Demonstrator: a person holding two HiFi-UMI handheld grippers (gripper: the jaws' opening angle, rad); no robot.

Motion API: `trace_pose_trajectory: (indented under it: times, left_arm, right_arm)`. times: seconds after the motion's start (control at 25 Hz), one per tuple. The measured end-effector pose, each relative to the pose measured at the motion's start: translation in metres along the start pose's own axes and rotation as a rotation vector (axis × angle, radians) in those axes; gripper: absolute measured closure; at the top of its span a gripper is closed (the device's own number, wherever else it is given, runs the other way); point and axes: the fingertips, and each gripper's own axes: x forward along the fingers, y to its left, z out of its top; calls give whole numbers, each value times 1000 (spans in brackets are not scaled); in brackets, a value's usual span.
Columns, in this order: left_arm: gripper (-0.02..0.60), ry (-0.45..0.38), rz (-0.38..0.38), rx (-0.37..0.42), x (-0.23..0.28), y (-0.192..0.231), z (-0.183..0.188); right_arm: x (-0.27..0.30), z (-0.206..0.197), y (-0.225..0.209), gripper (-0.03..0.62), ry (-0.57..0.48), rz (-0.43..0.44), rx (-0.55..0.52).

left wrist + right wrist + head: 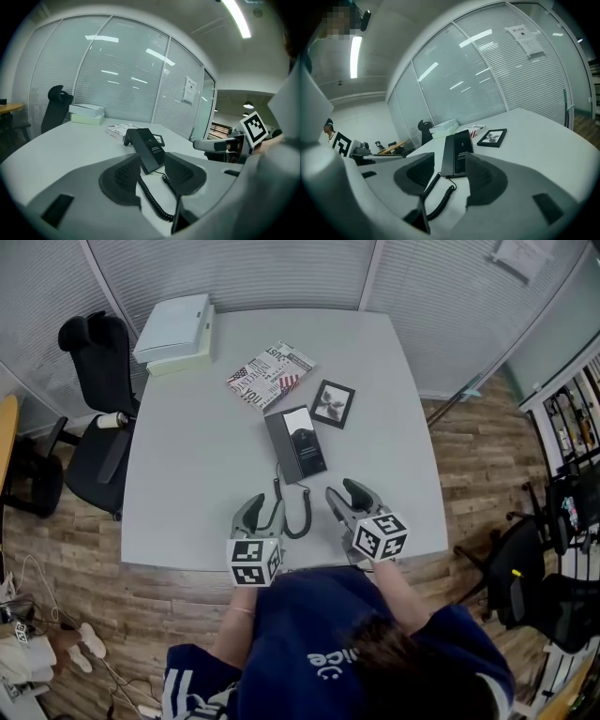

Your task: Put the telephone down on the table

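The telephone (296, 443) lies flat in the middle of the table (187, 456), so it looks already set down. Its coiled cord (298, 512) trails to the near edge, between your grippers. Your left gripper (263, 510) and right gripper (349, 498) hover there, jaws partly apart and holding nothing, probably clear of the cord. A picture frame (333, 403) lies beyond the telephone.

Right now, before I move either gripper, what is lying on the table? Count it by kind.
Telephone: 1
Picture frame: 1
Magazine: 1
Stacked boxes: 2
Total: 5
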Motion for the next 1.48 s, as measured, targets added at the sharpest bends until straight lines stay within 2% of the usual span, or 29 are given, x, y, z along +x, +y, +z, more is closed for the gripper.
trace_pose_trajectory:
  times: [0.08, 0.2, 0.4, 0.56, 0.72, 1.48]
  left_arm:
    - [443, 6, 4, 15, 0, -1, -1]
    - [534, 7, 25, 0, -1, 3, -2]
    - [577, 26, 18, 39, -1, 1, -3]
    - [577, 28, 6, 25, -3, -1, -6]
    - [577, 16, 6, 2, -5, -2, -7]
    - [578, 32, 38, 28, -15, -3, -14]
  right_arm:
    - [0, 0, 2, 415, 1, -4, -16]
    - [0, -3, 7, 502, 15, -7, -55]
    - [1, -1, 6, 583, -2, -30, -32]
    - [-3, 2, 6, 585, -19, -32, 14]
    - [-5, -3, 4, 585, -3, -52, -5]
    - [-21, -16, 7, 585, 39, -105, -98]
